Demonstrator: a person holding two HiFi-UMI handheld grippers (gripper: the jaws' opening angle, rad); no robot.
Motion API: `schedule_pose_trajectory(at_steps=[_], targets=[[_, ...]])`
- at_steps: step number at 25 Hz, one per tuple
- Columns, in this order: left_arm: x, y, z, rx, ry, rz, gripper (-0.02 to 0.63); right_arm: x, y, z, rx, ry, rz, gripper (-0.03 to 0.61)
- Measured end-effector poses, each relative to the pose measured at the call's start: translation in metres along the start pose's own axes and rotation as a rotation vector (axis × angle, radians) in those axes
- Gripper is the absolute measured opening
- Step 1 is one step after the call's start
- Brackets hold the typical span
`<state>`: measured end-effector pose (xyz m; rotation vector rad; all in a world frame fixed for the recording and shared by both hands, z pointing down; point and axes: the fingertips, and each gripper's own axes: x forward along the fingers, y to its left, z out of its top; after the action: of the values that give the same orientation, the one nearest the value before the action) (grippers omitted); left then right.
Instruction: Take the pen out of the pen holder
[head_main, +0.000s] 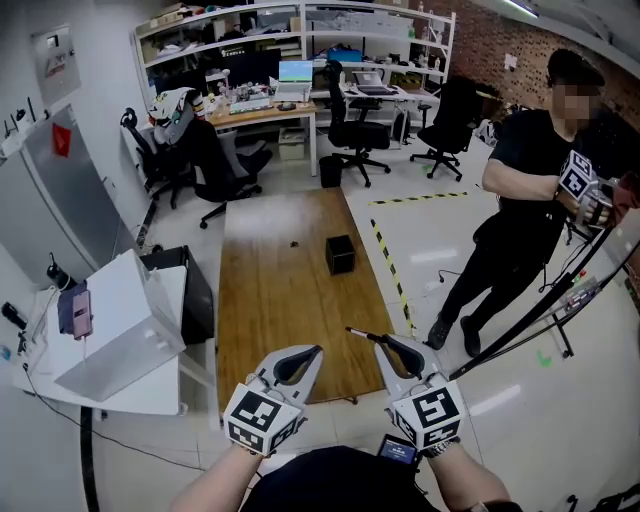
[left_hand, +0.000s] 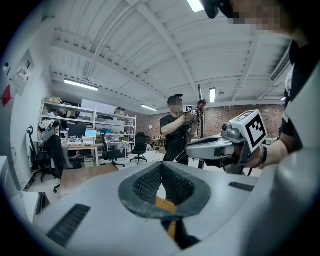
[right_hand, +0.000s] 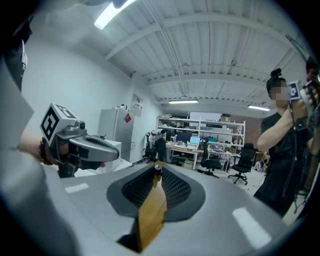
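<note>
The black square pen holder (head_main: 340, 254) stands on the long wooden table (head_main: 280, 300), toward its far right side. My right gripper (head_main: 381, 342) hovers over the table's near right corner, shut on a thin dark pen (head_main: 360, 333) that sticks out to the left of its tips. In the right gripper view the pen's end (right_hand: 157, 170) shows pinched between the closed jaws of the right gripper (right_hand: 156, 176). My left gripper (head_main: 315, 350) is beside it, jaws shut with nothing between them, and the same shows in the left gripper view of the left gripper (left_hand: 161, 177).
A small dark object (head_main: 293, 243) lies on the table left of the holder. A white box (head_main: 110, 325) sits on a low stand at the left. A person (head_main: 520, 200) stands at the right with grippers, next to slanted stand poles (head_main: 540, 310). Office chairs and desks fill the back.
</note>
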<state>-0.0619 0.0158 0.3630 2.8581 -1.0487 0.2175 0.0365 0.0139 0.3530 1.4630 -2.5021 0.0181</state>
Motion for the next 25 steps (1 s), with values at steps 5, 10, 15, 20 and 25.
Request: schedule_pose_trajectory(at_steps=[5,10,15,20,25], targets=[[0.012,-0.008,0.002,0.011,-0.006,0.023,0.005,-0.002,-0.008,0.002,-0.014,-0.020,0.041,0.049],[0.020,-0.015,-0.002,0.011,0.015,0.038,0.005,-0.004,-0.013,-0.003,-0.006,-0.019,0.073,0.049],[0.028,-0.018,-0.001,0.011,0.018,0.057,0.005,-0.005,-0.020,-0.006,-0.010,-0.028,0.089,0.049],[0.029,-0.019,-0.002,0.010,0.023,0.062,0.005,-0.003,-0.021,-0.006,-0.009,-0.032,0.095,0.049],[0.031,-0.021,-0.001,-0.001,0.026,0.064,0.005,-0.006,-0.025,-0.007,-0.006,-0.029,0.093,0.049]])
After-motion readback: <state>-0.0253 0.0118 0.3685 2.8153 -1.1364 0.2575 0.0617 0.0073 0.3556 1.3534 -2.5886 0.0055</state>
